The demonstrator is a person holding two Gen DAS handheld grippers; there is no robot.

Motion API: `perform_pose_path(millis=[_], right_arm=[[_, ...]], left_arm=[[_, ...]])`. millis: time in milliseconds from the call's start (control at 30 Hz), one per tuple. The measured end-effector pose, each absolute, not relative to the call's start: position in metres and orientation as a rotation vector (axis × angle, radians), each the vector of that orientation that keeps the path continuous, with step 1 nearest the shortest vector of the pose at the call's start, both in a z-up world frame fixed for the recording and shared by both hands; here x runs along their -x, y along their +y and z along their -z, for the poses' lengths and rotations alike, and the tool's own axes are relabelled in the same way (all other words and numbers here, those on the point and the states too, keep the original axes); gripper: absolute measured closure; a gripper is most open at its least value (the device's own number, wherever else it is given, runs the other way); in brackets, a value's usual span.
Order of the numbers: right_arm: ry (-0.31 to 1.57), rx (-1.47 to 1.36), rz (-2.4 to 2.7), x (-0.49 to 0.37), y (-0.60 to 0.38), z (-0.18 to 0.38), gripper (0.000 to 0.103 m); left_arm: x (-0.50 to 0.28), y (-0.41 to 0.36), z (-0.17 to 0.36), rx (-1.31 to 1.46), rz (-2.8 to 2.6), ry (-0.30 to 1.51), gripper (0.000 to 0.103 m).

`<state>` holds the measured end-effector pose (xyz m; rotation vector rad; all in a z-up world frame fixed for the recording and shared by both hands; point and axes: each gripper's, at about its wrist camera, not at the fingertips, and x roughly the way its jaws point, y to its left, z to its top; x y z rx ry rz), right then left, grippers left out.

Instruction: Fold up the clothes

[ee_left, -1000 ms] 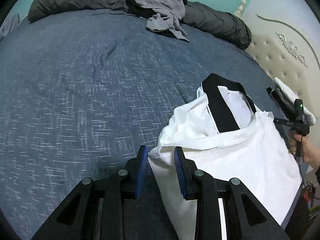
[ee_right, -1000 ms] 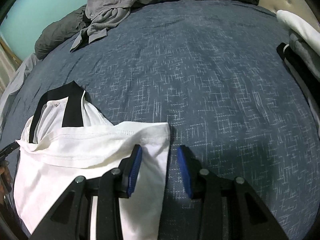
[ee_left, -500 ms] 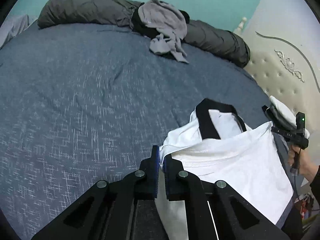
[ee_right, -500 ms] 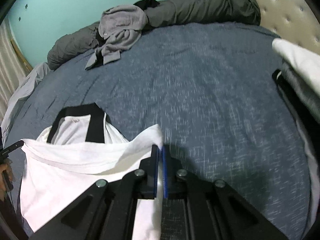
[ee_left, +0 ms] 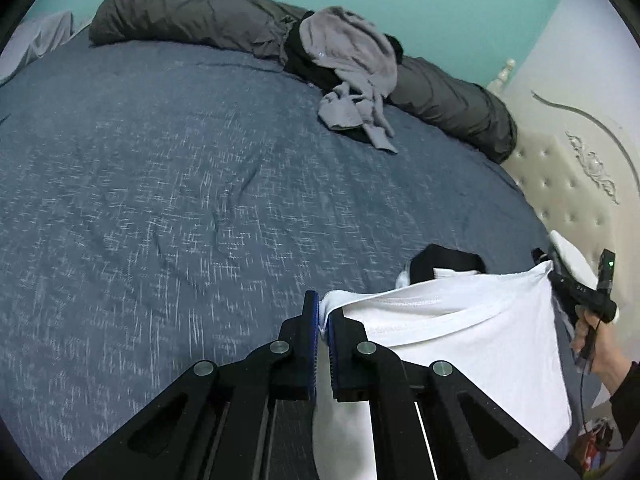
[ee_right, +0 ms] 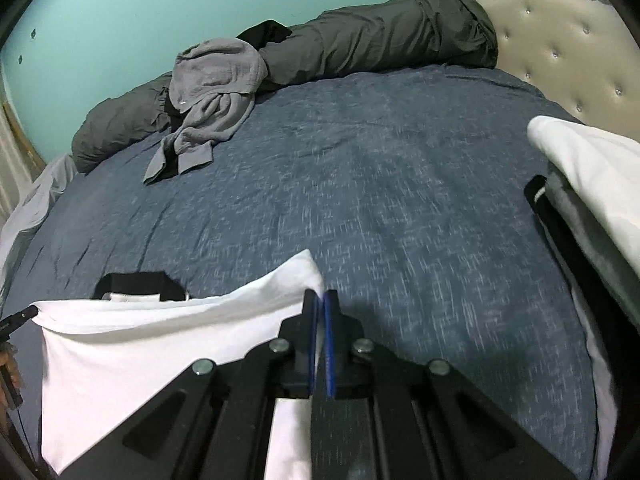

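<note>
The left gripper is sitting at the lower centre of its frame, jaws pressed together on one corner of the white T-shirt. The right gripper is clamping the opposite corner in the same manner, at the lower centre of its own view. Between the two grips the hem is hanging as a taut edge, and the shirt body is draping down toward the bottom of both frames. Its black collar is showing just above that edge, against the blue bedspread. A grey garment is lying crumpled in the upper centre, partly over a dark rolled duvet. Folded clothes are stacked at the right edge of the right view. A hand is gripping the right tool's handle at the right edge.
</note>
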<state>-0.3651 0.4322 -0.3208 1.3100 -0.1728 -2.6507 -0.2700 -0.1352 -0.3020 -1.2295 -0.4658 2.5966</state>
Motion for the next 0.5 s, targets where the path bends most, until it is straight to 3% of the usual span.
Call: perform_pose_path(millis=[233, 300, 367, 500], right_arm=[[-0.155, -1.433, 2.639, 0.394, 0.424, 0.352, 0.099], [-0.14, -1.426, 2.618, 0.388, 0.42, 0.352, 0.098], [-0.125, -1.416, 2.596, 0.382, 0.415, 0.35, 0.097], [-0.096, -1.396, 2.551, 0.368, 0.407, 0.347, 0.094]], left_arm=[[0.294, -0.131, 0.338, 1.337, -2.556, -0.472, 0.094], [0.292, -0.135, 0.339, 1.323, -2.57, -0.503, 0.081], [0.286, -0.138, 0.33, 1.29, -2.598, -0.514, 0.058], [0.266, -0.137, 0.309, 1.235, -2.64, -0.457, 0.055]])
